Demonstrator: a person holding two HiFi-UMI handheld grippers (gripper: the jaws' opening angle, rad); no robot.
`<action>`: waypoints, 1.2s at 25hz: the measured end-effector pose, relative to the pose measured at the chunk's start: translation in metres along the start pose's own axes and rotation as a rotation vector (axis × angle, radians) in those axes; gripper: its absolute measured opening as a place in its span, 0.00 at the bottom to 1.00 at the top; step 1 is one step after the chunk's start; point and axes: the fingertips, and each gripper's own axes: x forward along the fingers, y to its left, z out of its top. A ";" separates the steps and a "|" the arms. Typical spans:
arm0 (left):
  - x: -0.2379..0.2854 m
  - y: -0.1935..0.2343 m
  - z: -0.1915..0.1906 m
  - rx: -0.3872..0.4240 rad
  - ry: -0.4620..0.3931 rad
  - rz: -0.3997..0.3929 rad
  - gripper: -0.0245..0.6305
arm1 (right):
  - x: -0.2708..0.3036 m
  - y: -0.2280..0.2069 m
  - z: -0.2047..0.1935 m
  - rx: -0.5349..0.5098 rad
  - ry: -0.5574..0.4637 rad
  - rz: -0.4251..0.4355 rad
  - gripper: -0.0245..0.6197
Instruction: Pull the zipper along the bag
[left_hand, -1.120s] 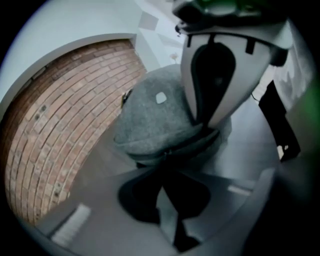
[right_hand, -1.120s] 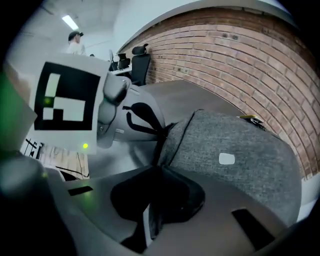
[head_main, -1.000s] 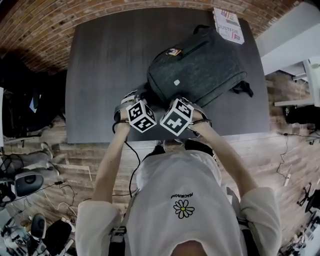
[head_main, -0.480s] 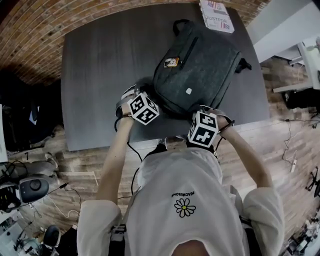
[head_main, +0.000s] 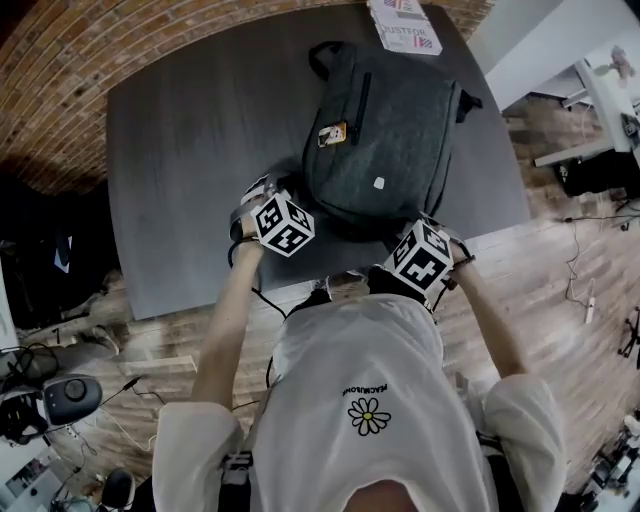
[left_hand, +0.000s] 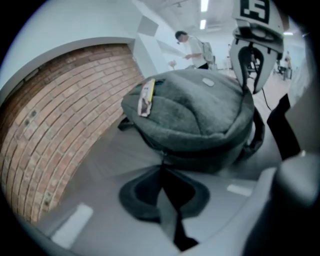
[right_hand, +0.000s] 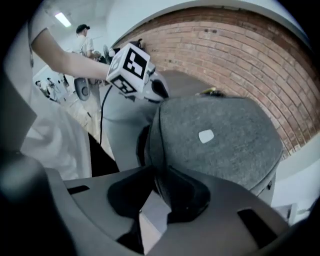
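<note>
Bag (head_main: 395, 140) lies by table (head_main: 190, 180) front edge, open tabletop leftward.

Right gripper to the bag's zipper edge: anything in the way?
Nothing visible. The right gripper jaws have just been opening, and the bag has its near edge directly between them, with no other object in the gap.
</note>
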 end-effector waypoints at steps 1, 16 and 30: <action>0.000 0.002 0.000 -0.005 -0.001 0.001 0.05 | -0.003 0.003 0.016 0.039 -0.066 -0.007 0.15; -0.001 0.003 -0.002 0.013 0.001 0.001 0.05 | 0.066 0.001 0.101 -0.045 -0.089 -0.209 0.08; 0.044 0.048 0.026 -0.040 -0.006 0.033 0.08 | 0.043 0.018 0.098 0.014 -0.112 0.093 0.06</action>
